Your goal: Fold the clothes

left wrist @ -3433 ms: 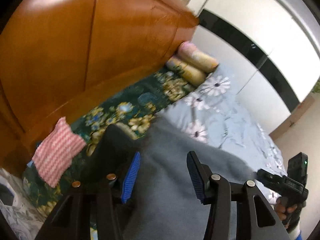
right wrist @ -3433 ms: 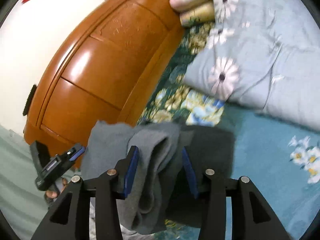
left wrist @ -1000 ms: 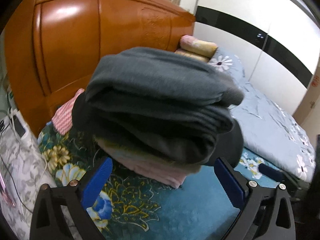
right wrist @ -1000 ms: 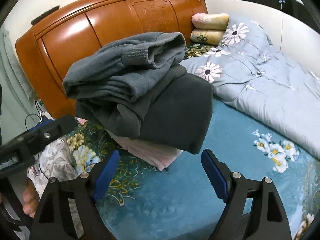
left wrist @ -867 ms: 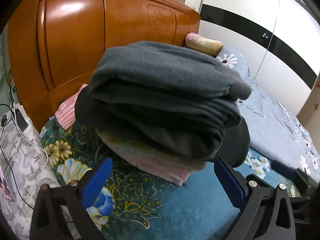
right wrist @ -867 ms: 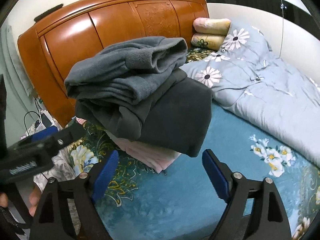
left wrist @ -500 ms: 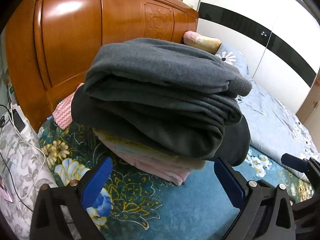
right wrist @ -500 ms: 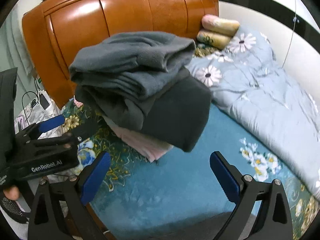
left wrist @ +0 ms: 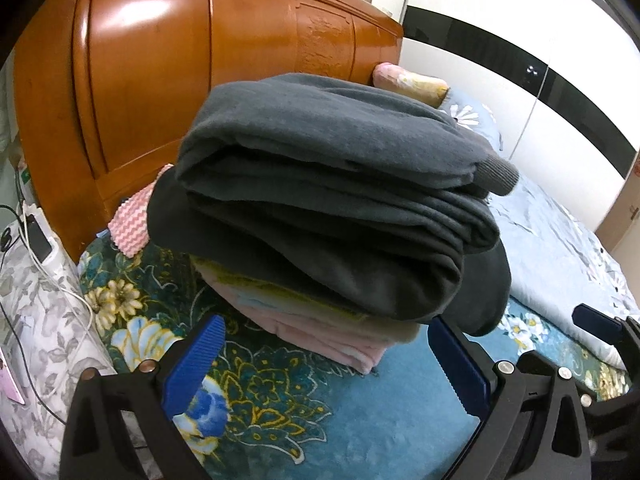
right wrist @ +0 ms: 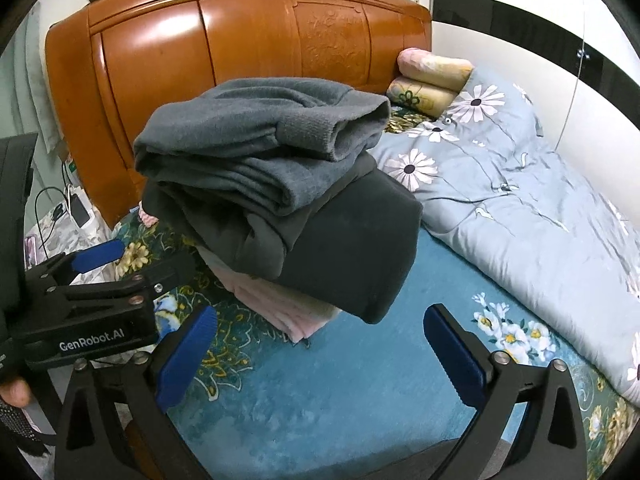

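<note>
Both wrist views near, facing clothes stack (left wrist: 340, 216), headboard (right wrist: 240, 40)

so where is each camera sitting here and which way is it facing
Left wrist: sits behind the open left claw, low over the blue floral bedspread, facing the stack of folded clothes and wooden headboard; the right claw shows at the right edge.
Right wrist: sits behind the open right claw, further right, facing the same stack with the grey duvet on the right; the left claw shows at the left edge.
Shared: stack, headboard, bedspread, duvet, rolled pillows.
</note>
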### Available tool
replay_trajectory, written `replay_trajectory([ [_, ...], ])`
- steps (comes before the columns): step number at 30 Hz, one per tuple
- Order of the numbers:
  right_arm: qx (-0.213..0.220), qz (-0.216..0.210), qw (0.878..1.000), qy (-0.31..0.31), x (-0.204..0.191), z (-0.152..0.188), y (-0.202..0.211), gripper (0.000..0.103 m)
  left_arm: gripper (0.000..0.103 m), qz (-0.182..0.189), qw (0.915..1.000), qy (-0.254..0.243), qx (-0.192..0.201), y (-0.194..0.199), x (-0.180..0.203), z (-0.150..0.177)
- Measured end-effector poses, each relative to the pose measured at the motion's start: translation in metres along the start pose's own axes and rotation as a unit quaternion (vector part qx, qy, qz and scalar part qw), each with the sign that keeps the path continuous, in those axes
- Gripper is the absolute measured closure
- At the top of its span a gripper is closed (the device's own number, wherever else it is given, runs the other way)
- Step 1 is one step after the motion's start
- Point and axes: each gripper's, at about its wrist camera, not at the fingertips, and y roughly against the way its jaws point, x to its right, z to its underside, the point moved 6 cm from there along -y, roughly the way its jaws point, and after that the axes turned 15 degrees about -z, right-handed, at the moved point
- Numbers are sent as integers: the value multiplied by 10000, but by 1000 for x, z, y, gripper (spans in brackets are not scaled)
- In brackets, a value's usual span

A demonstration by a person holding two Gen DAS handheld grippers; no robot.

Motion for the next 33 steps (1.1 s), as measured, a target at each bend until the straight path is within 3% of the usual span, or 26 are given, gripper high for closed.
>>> replay_trajectory([
  [14,23,-15,10000,-29,-3,-3,-5,0,0,-145,9995,-275,2,-5,6,8],
  [33,-129,-13,9999,-64,-2,1,-12,0,0,-207,9994,-289,-34,-7,4,11],
])
